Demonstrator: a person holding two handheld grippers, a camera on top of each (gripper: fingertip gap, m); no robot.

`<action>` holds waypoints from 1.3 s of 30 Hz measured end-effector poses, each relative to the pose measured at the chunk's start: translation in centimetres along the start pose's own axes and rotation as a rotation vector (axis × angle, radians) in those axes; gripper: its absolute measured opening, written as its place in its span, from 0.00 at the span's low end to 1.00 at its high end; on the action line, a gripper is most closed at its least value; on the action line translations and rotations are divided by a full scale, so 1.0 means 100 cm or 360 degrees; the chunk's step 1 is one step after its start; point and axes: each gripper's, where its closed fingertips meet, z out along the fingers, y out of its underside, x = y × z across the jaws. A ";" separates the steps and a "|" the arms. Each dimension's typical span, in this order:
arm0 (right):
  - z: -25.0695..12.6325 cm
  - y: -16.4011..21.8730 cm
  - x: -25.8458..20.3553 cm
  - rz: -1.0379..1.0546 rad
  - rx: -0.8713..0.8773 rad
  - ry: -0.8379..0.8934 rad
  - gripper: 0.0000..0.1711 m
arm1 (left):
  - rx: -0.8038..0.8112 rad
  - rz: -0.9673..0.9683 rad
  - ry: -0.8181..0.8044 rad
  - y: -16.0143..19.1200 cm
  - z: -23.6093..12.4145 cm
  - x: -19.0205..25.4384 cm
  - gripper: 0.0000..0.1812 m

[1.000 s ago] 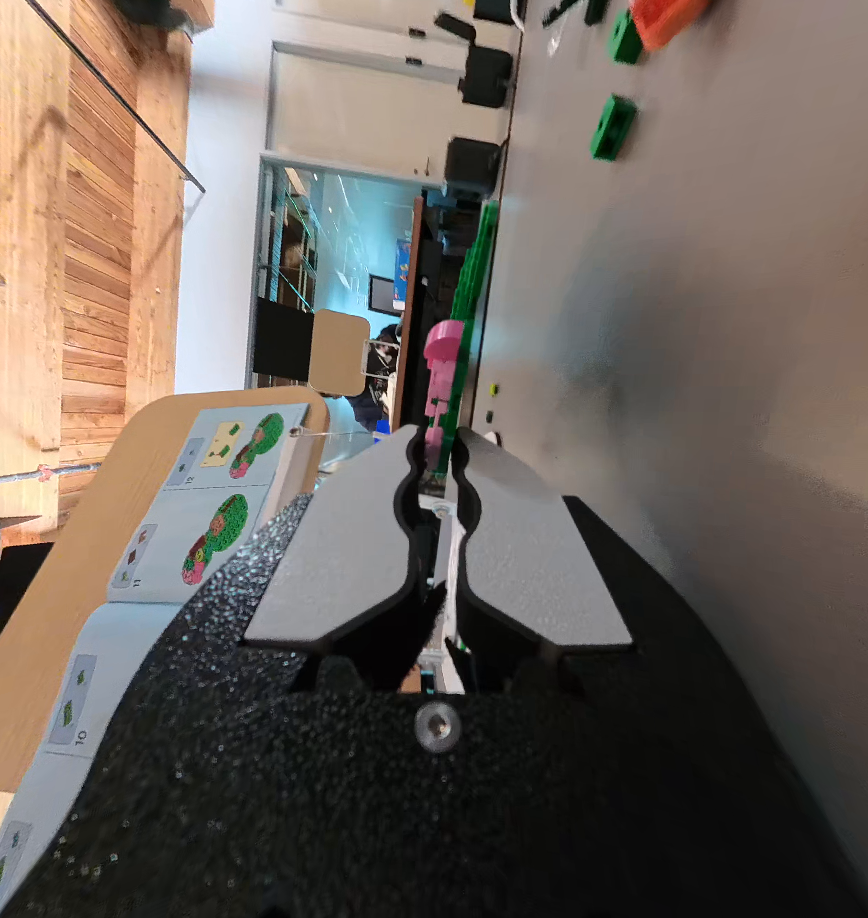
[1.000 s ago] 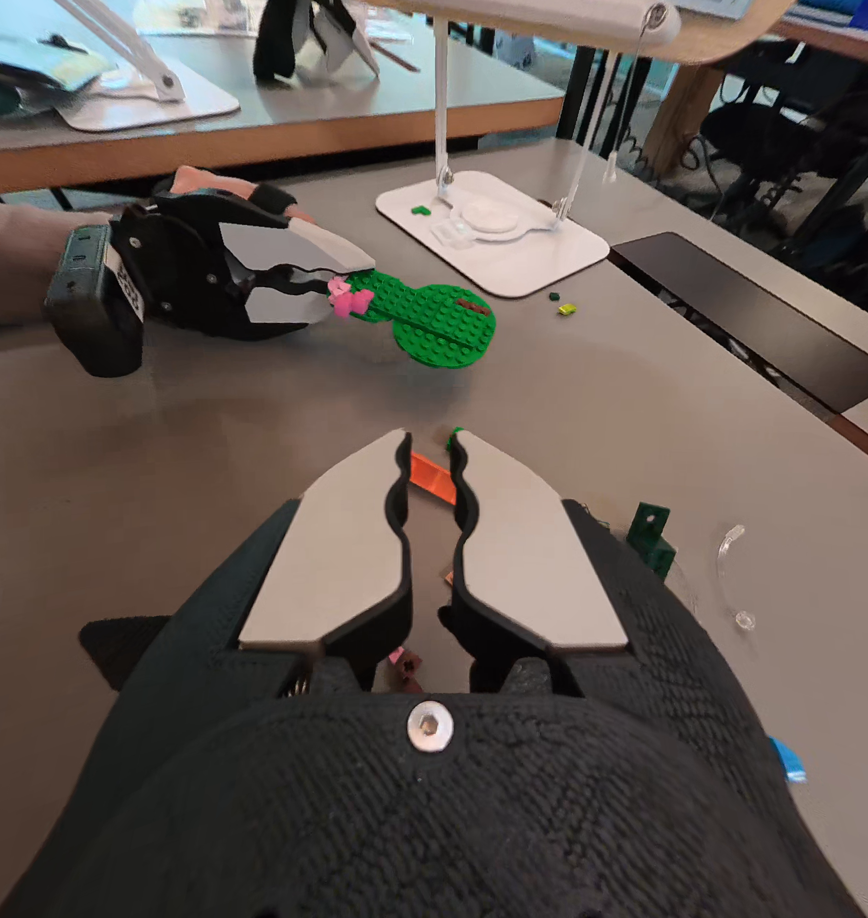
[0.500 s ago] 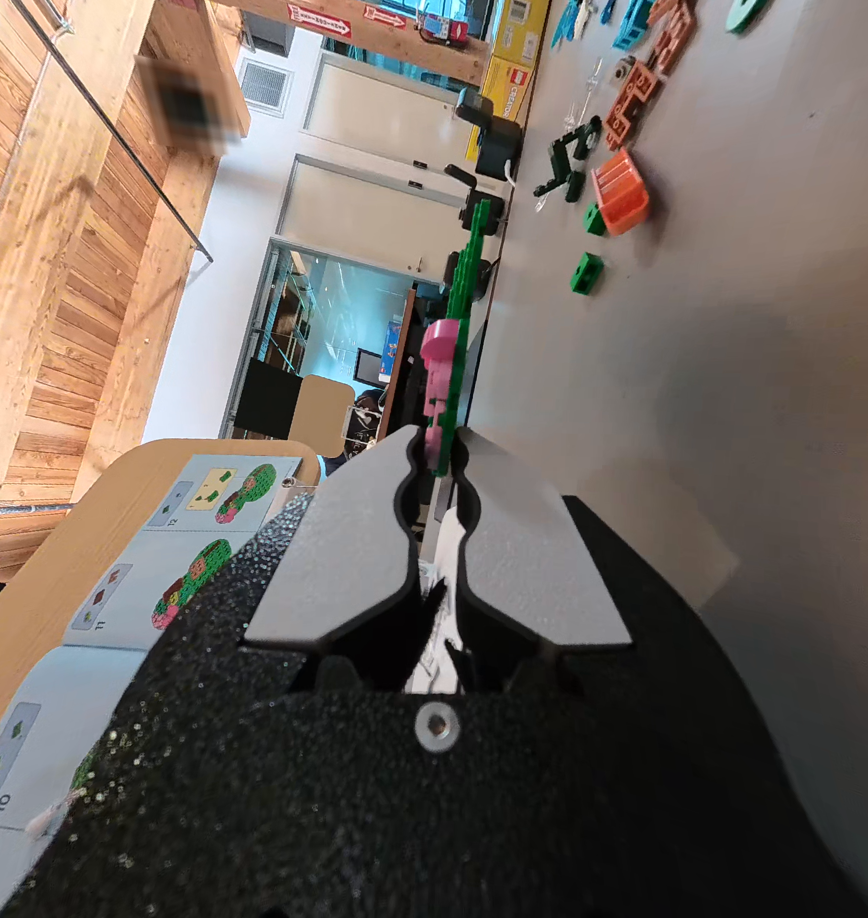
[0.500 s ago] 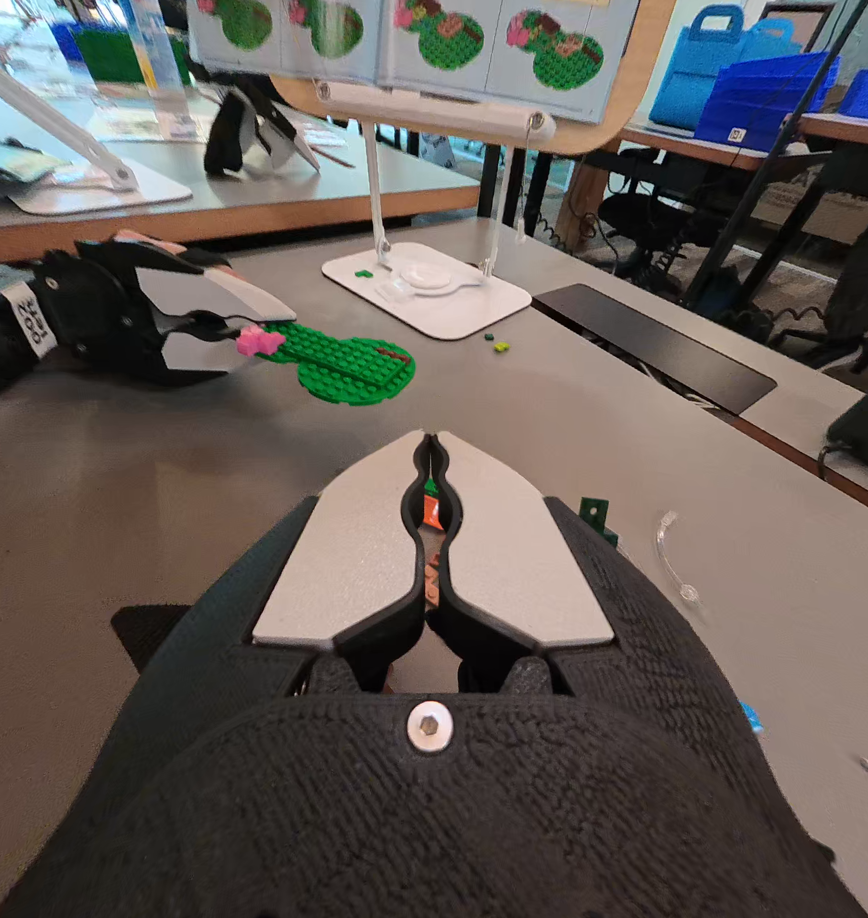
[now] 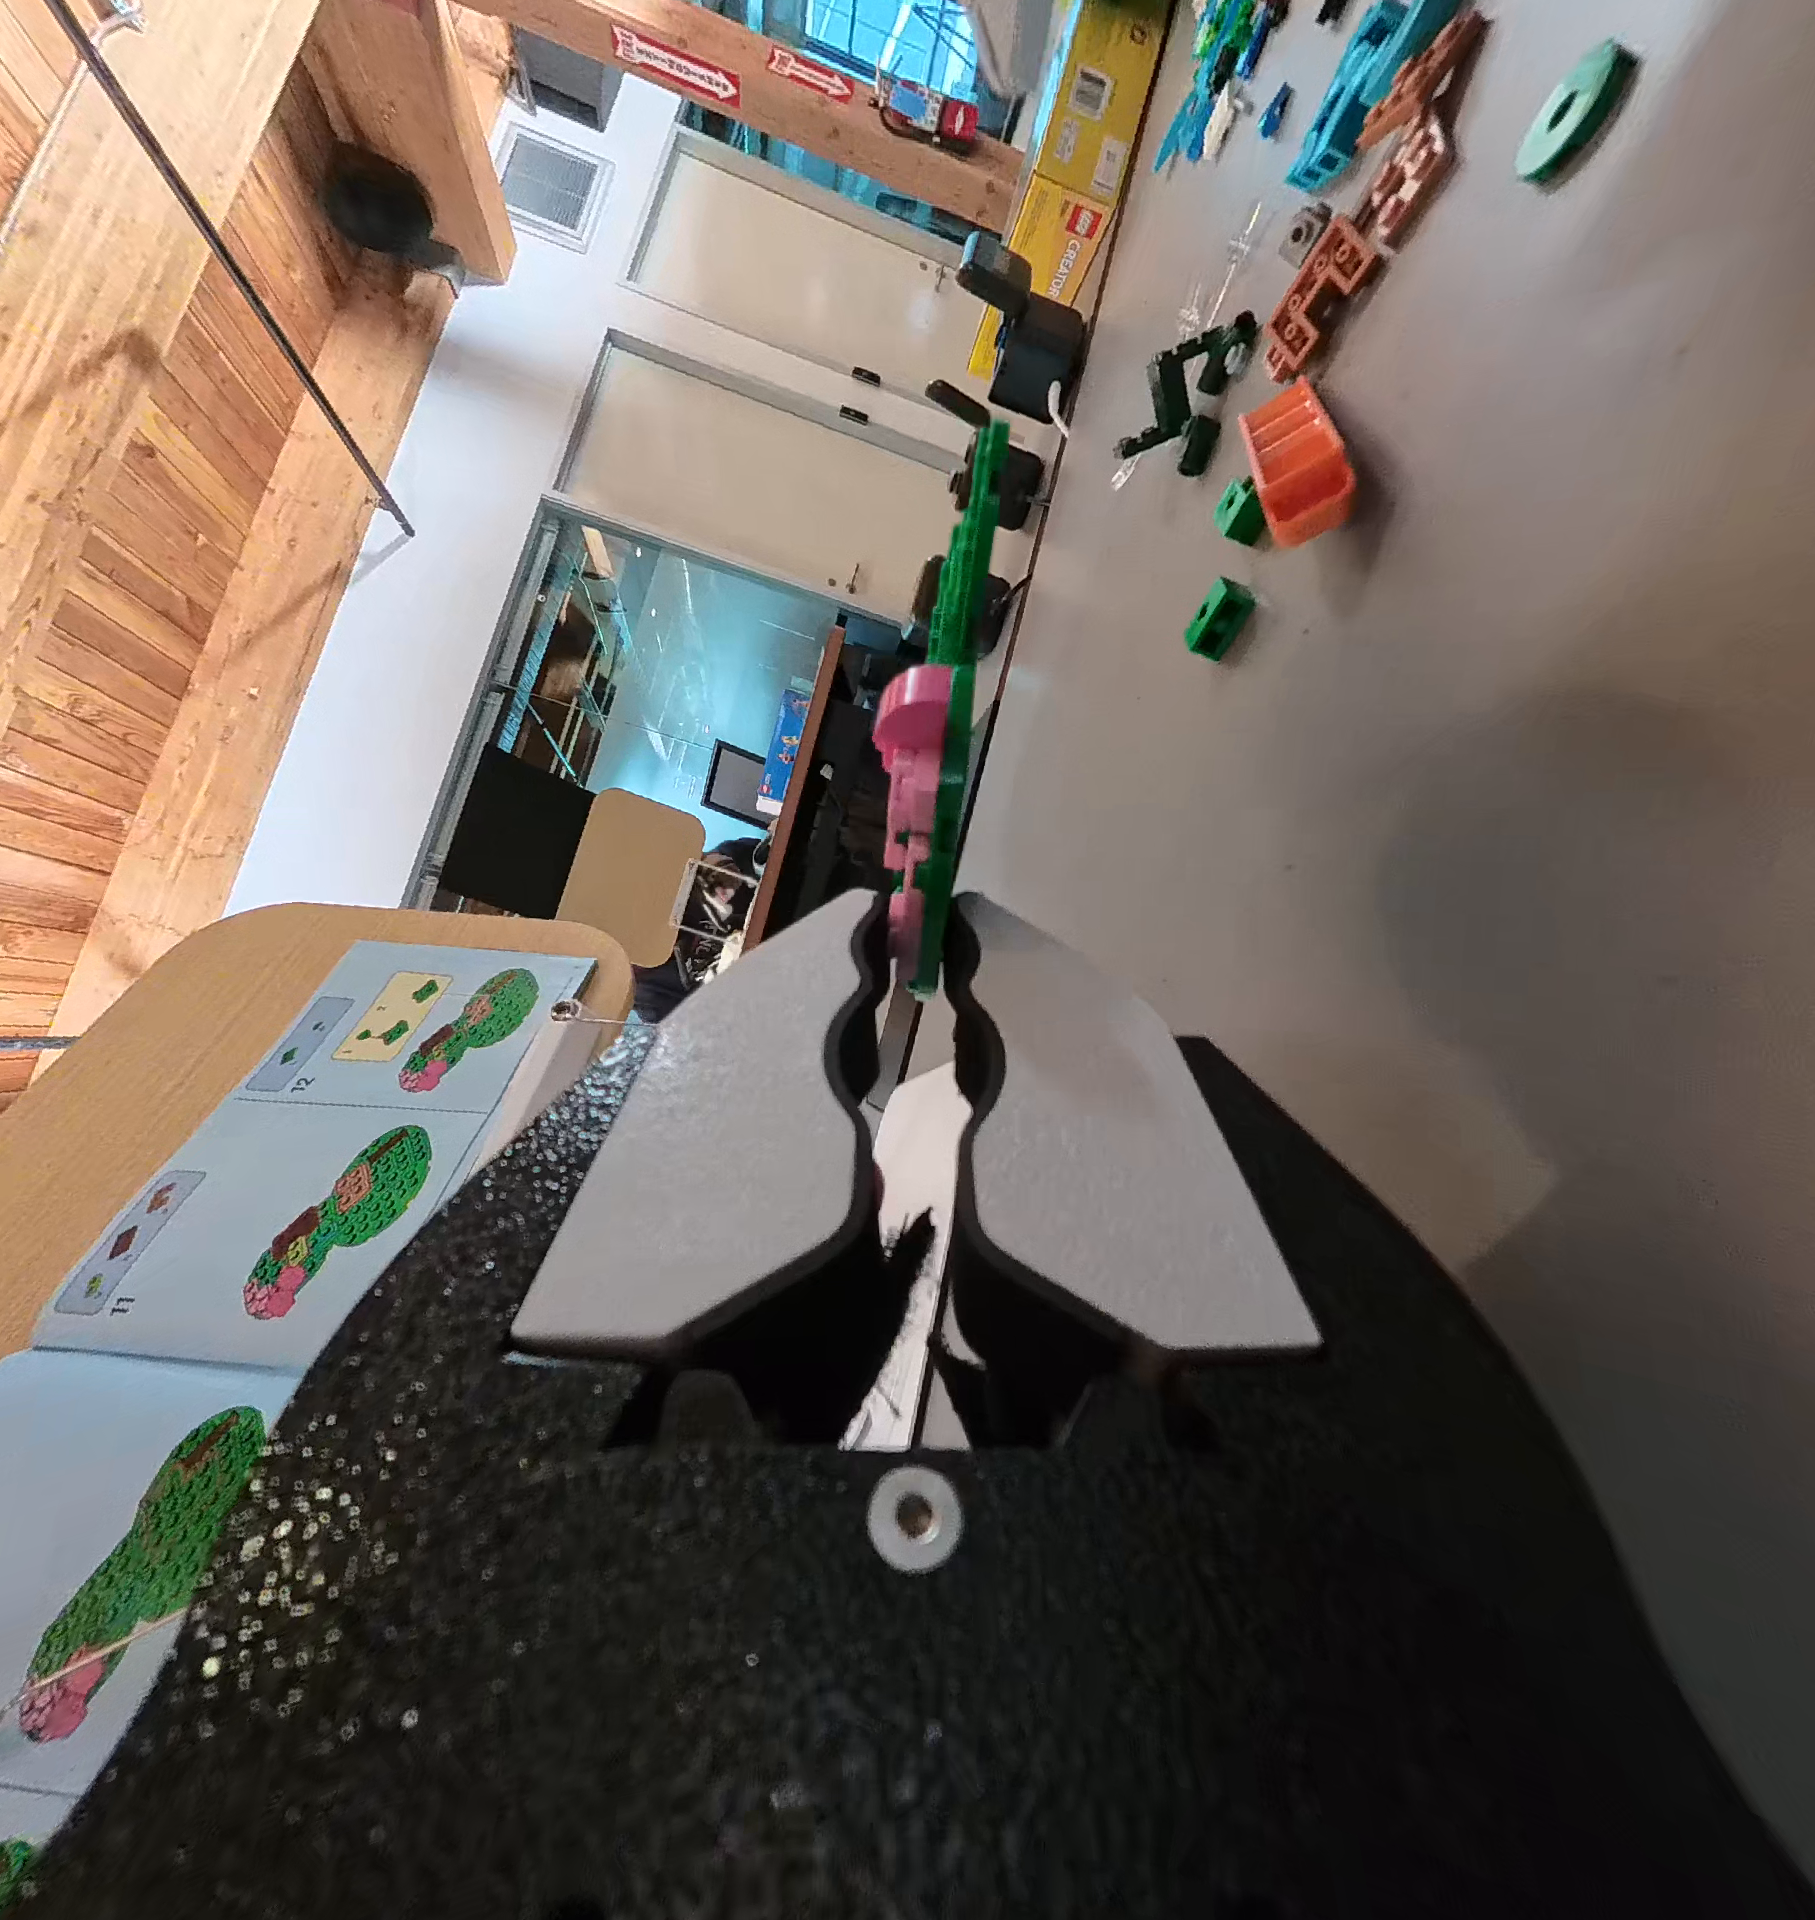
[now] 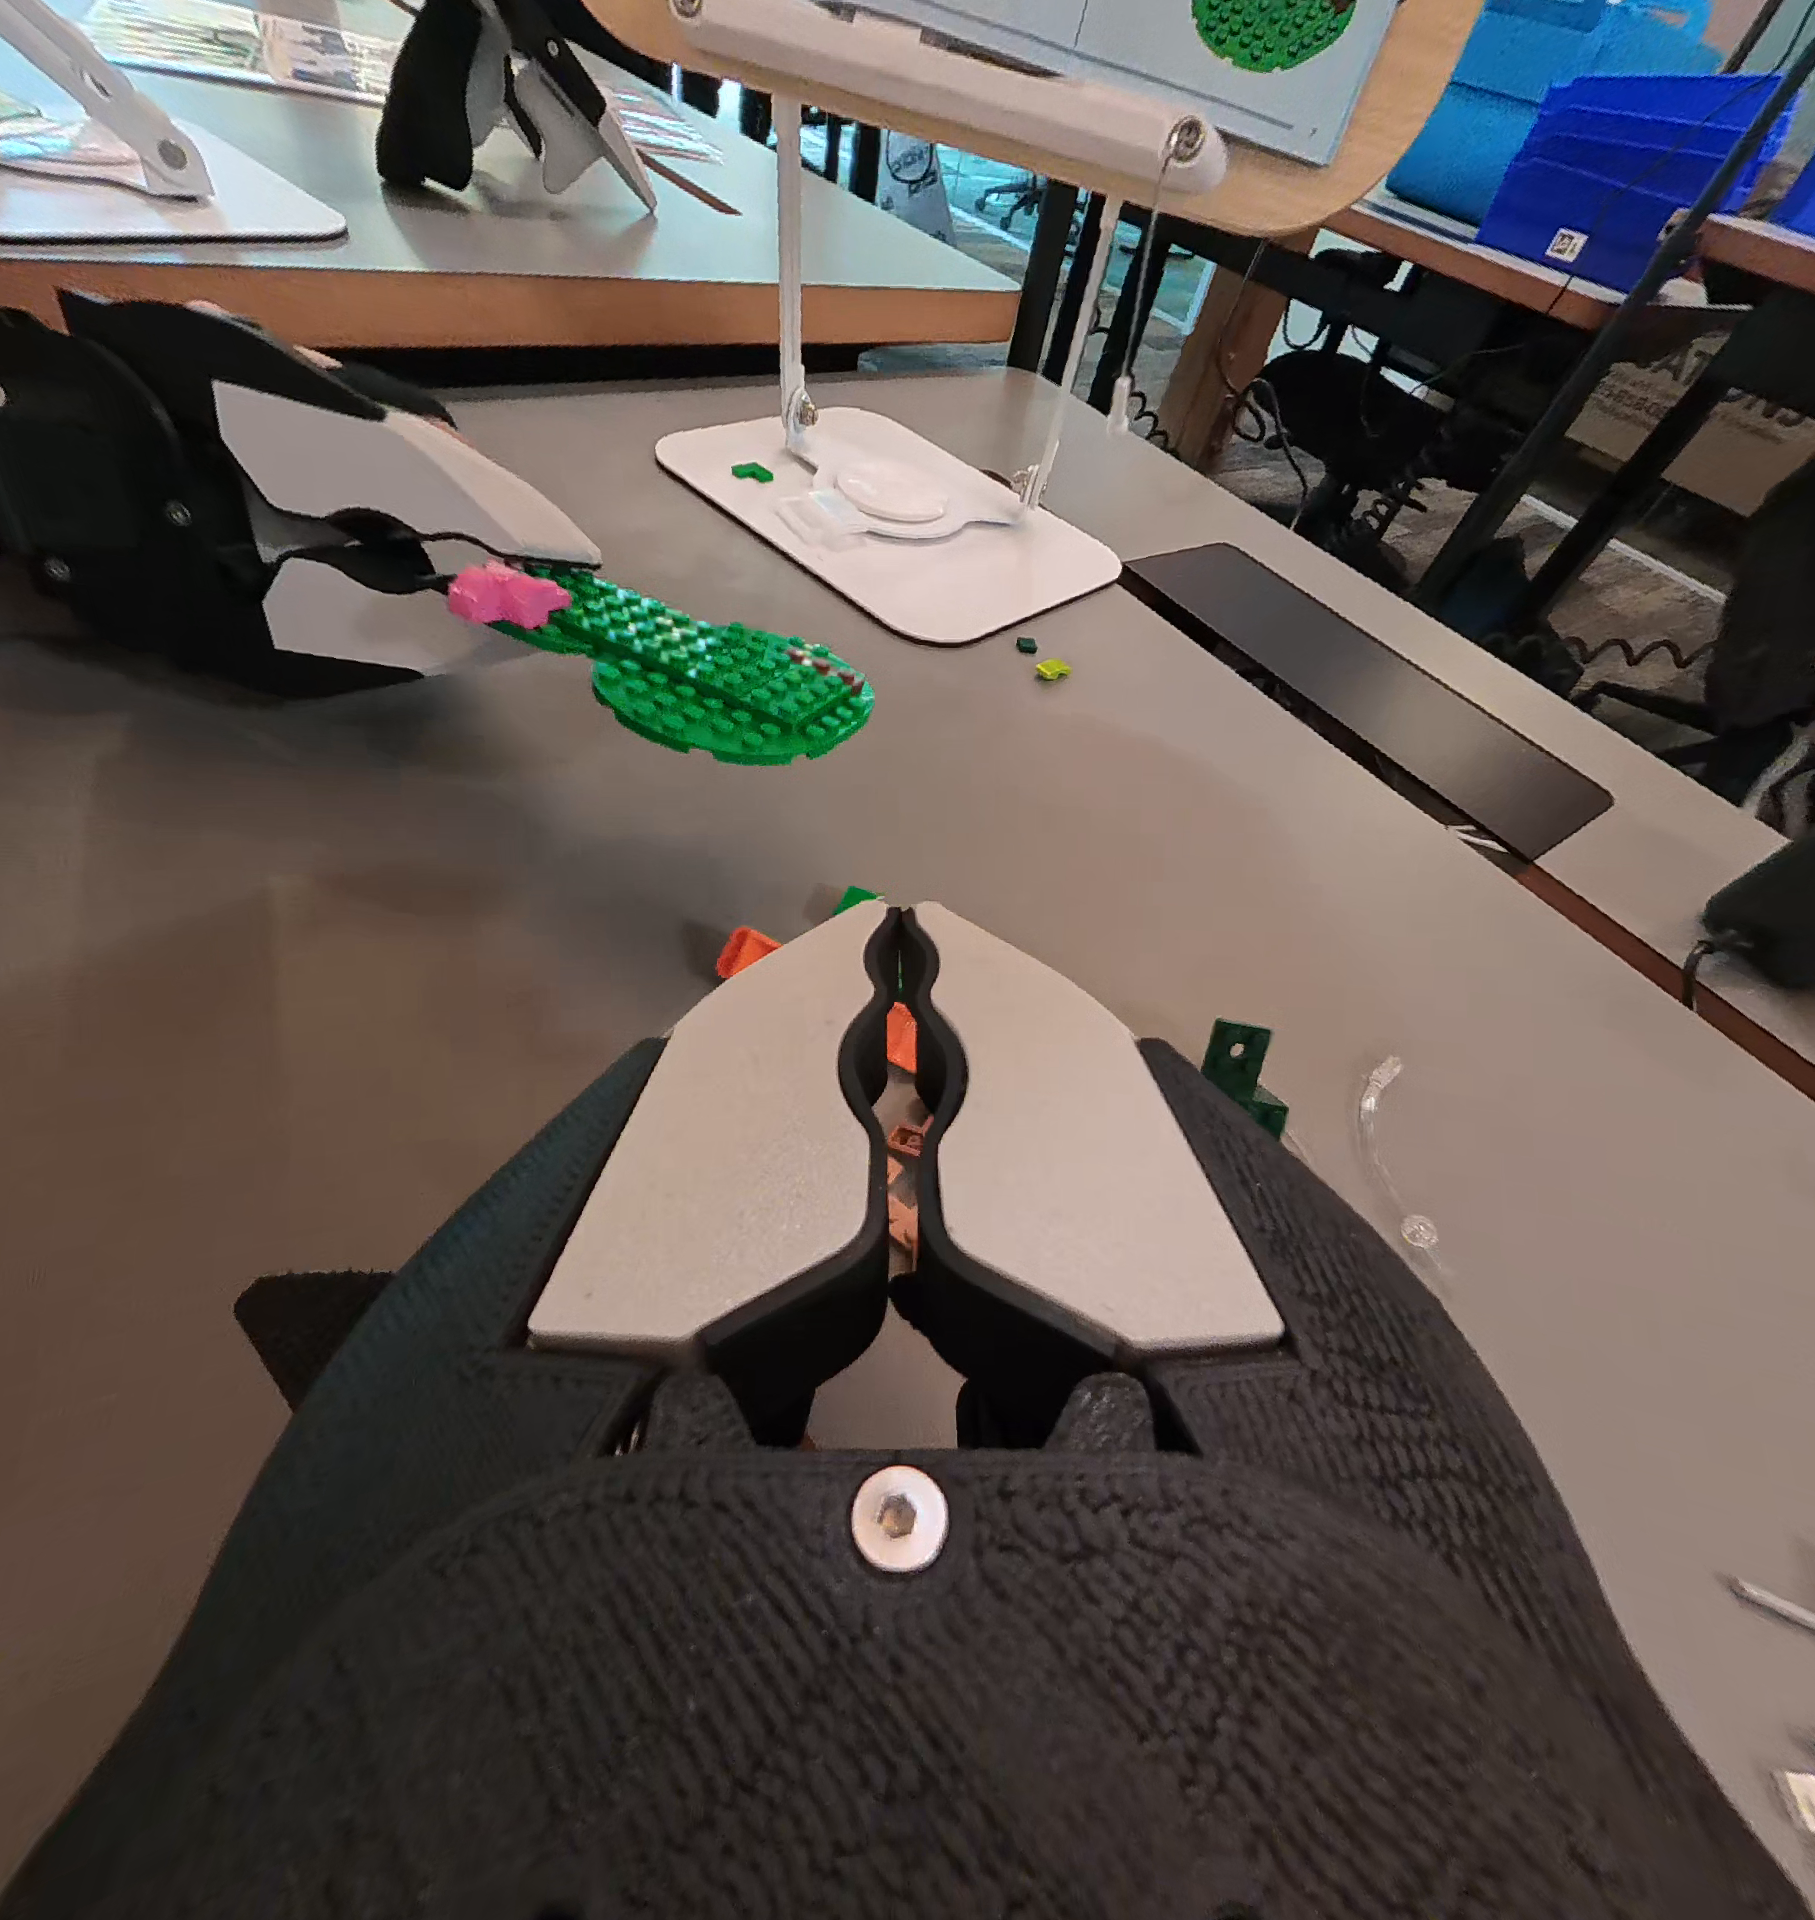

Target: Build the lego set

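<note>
**Right tongs closed over the loose bricks**

Since a second earlier, the right gripper had closed, its tips together with nothing visibly between them, above an orange brick. The left gripper gripped the green plate by its pink end, off the table. Only the left view showed the far pile and instructions.

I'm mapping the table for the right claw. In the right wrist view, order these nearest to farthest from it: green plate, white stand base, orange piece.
1. orange piece, just left of the right claw tips.
2. green plate, farther out, left of centre.
3. white stand base, beyond, slightly right.
</note>
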 end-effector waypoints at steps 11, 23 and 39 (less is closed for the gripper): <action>-0.050 0.010 0.042 0.0080 -0.0024 0.0120 0.00 | 0.0008 0.0033 0.0001 -0.001 -0.001 0.003 0.05; -0.064 0.019 0.045 0.0033 -0.0105 0.0135 0.08 | 0.0007 0.0092 -0.0010 -0.001 -0.001 0.004 0.05; -0.053 0.022 0.056 -0.0022 -0.0091 0.0286 0.08 | 0.0010 0.0108 0.0012 -0.001 0.000 0.008 0.05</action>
